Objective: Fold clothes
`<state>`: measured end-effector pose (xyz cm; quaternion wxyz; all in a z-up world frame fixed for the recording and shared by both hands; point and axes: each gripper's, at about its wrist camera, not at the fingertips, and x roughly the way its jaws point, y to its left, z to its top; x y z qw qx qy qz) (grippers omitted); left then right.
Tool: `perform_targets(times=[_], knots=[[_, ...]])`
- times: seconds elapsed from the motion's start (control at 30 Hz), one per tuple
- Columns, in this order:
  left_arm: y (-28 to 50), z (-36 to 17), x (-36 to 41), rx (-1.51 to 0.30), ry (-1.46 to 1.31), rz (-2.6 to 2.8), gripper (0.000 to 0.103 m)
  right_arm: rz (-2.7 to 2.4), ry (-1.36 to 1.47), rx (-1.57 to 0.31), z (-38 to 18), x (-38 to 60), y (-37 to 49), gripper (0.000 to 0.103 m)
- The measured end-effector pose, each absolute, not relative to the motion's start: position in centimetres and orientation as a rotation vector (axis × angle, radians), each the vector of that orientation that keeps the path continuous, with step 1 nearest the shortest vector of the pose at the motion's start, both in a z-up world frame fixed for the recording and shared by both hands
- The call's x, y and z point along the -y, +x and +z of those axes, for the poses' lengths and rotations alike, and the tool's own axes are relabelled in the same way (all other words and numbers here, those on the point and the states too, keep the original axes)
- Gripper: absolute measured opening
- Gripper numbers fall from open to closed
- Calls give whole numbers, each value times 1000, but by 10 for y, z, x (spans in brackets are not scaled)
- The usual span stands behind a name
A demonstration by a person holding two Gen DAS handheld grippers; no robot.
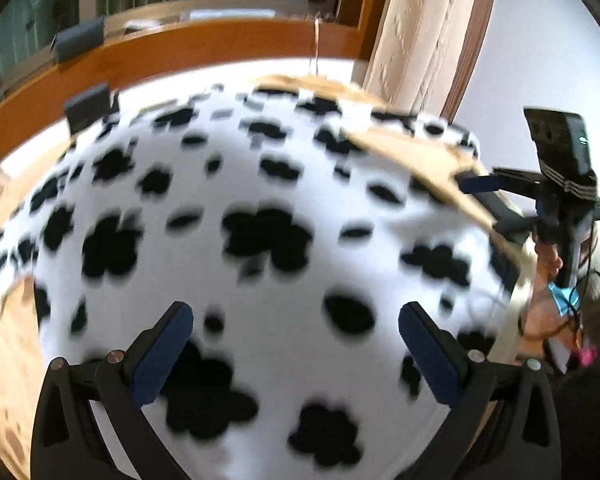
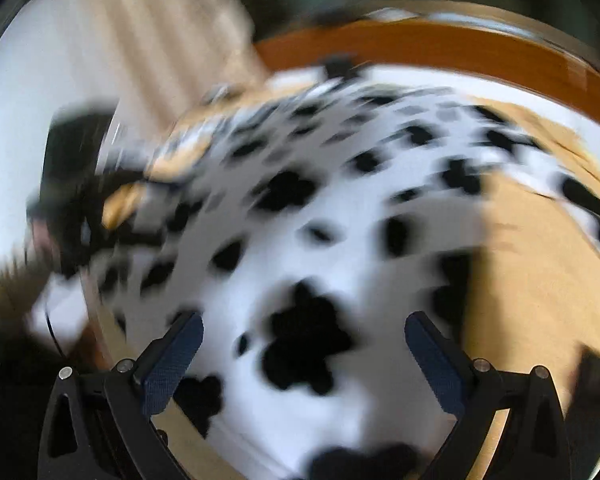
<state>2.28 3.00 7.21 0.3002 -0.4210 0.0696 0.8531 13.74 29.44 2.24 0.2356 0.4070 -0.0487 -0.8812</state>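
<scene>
1. In the left wrist view, at the left edge of the frame, I am seeing a wooden ledge (image 1: 188, 50) curving along the top and the tan table (image 1: 4, 360) showing bare at the lower left.
2. Moving to the centre, the spotted garment (image 1: 260, 208), white with black blotches, is lying spread over the table and filling most of the frame. It is looking soft, light and limp, so I am expecting it to sag and slide when lifted.
3. At the bottom centre my left gripper (image 1: 296, 356) is hovering over the cloth with its jaws spread wide, gripping nothing.
4. At the right edge, the right gripper (image 1: 492, 204) is reaching in by the garment's far edge; from here I cannot tell how its jaws stand.
5. In the blurred right wrist view, the garment is again filling the middle, with bare table at the right.
6. There the right gripper's jaws are standing wide apart and empty.
7. I am judging an edge or corner the best hold, pinching one layer.
</scene>
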Motion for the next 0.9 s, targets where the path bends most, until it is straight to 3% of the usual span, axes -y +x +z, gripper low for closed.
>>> perform_targets(times=[0.13, 0.23, 0.37, 0.6, 0.67, 0.83, 0.9], knots=[[-4, 84, -57, -153, -1095, 2238, 103, -2764, 1093, 429, 45, -401, 145, 102], [-23, 80, -75, -120, -1119, 2210, 103, -3015, 1125, 545, 49, -476, 162, 102], [-47, 69, -92, -61, -1176, 2181, 103, -3112, 1293, 603, 31, -539, 171, 102], [-83, 50, -87, 154, -1319, 2162, 103, -3027, 1405, 603, 5, -566, 144, 100], [-89, 44, -84, 177, -1350, 2167, 103, -2999, 1437, 583, -1, -568, 131, 96], [-96, 35, -74, 224, -1403, 2167, 103, -2895, 1565, 584, -23, -574, 105, 61], [-98, 35, -74, 221, -1405, 2167, 103, -2860, 1552, 614, -29, -577, 102, 55]])
